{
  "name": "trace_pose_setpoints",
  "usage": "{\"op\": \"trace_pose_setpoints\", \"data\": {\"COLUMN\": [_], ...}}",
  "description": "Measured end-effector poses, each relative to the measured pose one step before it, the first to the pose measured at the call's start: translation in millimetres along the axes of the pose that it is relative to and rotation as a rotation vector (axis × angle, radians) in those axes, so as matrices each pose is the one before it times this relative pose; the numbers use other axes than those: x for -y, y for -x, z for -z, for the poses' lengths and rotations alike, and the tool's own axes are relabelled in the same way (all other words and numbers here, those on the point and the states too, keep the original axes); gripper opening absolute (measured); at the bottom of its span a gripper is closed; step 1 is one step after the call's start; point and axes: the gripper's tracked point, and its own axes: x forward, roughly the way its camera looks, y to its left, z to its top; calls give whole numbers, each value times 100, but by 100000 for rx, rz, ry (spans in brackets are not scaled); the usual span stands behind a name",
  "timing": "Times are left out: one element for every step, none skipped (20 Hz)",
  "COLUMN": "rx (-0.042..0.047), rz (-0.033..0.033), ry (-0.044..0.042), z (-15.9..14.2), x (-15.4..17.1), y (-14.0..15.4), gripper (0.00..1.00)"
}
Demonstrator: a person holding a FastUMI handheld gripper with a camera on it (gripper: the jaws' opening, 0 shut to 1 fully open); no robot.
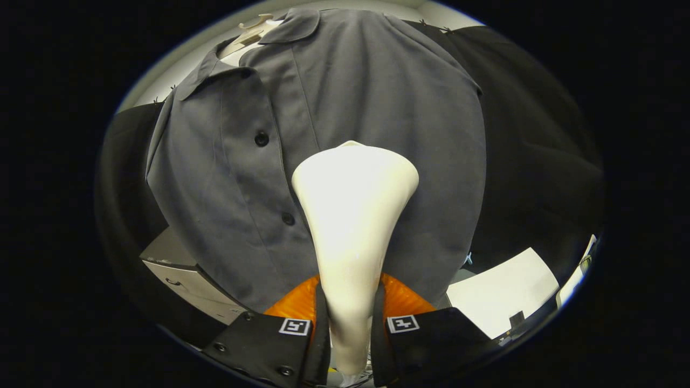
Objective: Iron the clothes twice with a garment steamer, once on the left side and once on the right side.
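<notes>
Black cloth backs a grey shirt [334, 134] on a hanger [253, 29]. Tongs [349, 328] clamp the steamer [353, 215], its head against the shirt front.

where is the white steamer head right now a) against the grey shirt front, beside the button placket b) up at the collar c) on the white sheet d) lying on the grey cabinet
a: the claw is shut on the white plastic garment steamer, whose head sits against the grey buttoned shirt, just beside the row of dark buttons.

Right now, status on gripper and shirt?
Gripper shut on steamer. Steamer head against grey shirt, just beside the button placket. Nothing in the way.
</notes>
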Motion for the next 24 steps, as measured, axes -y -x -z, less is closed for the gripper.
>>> {"op": "trace_pose_setpoints", "data": {"rx": [-940,-851,-828,-914,-852,-779,-880,-887,-934,-934,-978,-837,-811,-616,-747,-910,-283,162,-188,-229,-169,-331,-310,-335], "rz": [33,57,-62,-31,114,155,274,87,49,115,145,134,136,24,90,133,-215,-192,-94,43,44,12,66,128], "ry": [-265,-339,-325,-265,-134,-112,-256,-212,-180,-141,-54,-129,-260,-385,-343,-199,-379,-562,-408,-126,-103,-74,-322,-440], "z": [690,536,546,536,712,477,591,705,552,583,550,597,578,542,427,453,411,138,203,112,80,144,231,205], "x": [219,168,148,163,238,203,309,334,215,208,163,245,270,301,264,208,186,82,3,132,132,107,123,70], "y": [-83,-164,-126,-220,-146,-156,-50,-66,-194,-157,-239,-215,-102,-198,4,-156,-59,-298,41,-78,191,12,142,-36], "gripper": [38,38,38,38,38,38,38,38,38,38,38,38,38,38,38,38,38,38,38,38,38,38,38,38]}}
